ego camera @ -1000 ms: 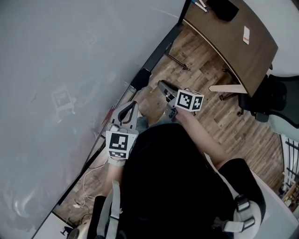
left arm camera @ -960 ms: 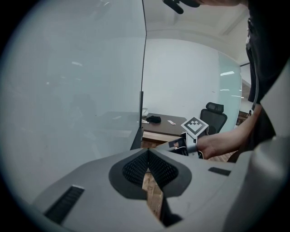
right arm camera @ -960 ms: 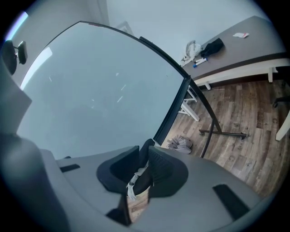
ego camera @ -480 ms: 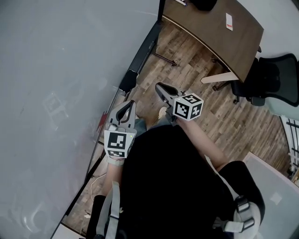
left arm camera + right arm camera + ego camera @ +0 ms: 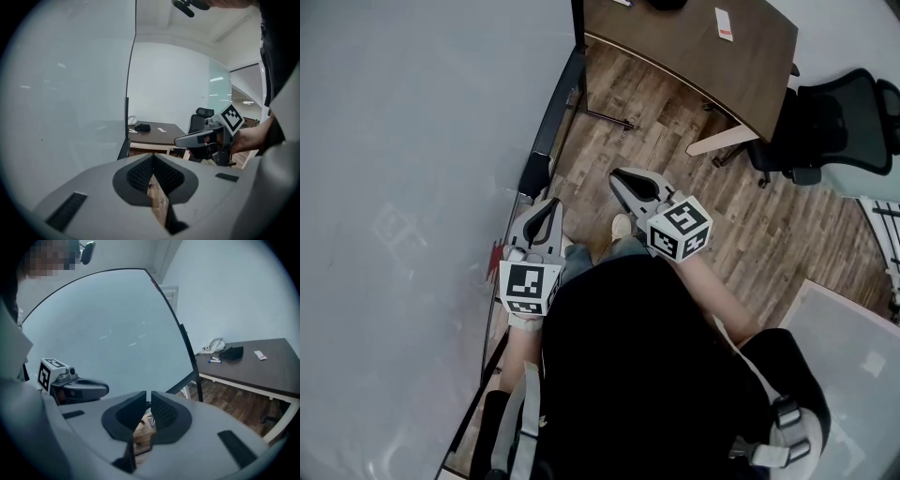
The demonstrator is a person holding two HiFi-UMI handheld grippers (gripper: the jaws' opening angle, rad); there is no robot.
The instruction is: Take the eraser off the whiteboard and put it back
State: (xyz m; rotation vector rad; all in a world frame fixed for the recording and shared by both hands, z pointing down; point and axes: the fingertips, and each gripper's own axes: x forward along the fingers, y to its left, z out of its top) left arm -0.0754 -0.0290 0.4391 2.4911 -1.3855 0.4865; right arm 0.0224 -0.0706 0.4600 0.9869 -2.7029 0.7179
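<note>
The large pale whiteboard (image 5: 412, 141) fills the left of the head view and shows in both gripper views (image 5: 70, 93) (image 5: 117, 329). I see no eraser in any view. My left gripper (image 5: 551, 204) is close to the board's lower edge, its jaws shut with nothing between them (image 5: 152, 161). My right gripper (image 5: 619, 175) is over the wood floor to the right of it, also shut and empty (image 5: 148, 397). Each gripper shows in the other's view: the right one (image 5: 180, 139) and the left one (image 5: 104, 389). A small red thing (image 5: 495, 253) lies by the board's bottom rail; I cannot tell what it is.
A brown desk (image 5: 703, 56) stands beyond the board's end, with a black pouch (image 5: 232, 352), markers (image 5: 213, 360) and a white cloth on it. A black office chair (image 5: 834, 122) sits at the right. The board's dark frame (image 5: 548, 141) runs along the wood floor.
The right gripper has lifted and rolled, so its marker cube now faces differently. The left gripper has slid along the board's lower edge. The head view has swung toward the desk.
</note>
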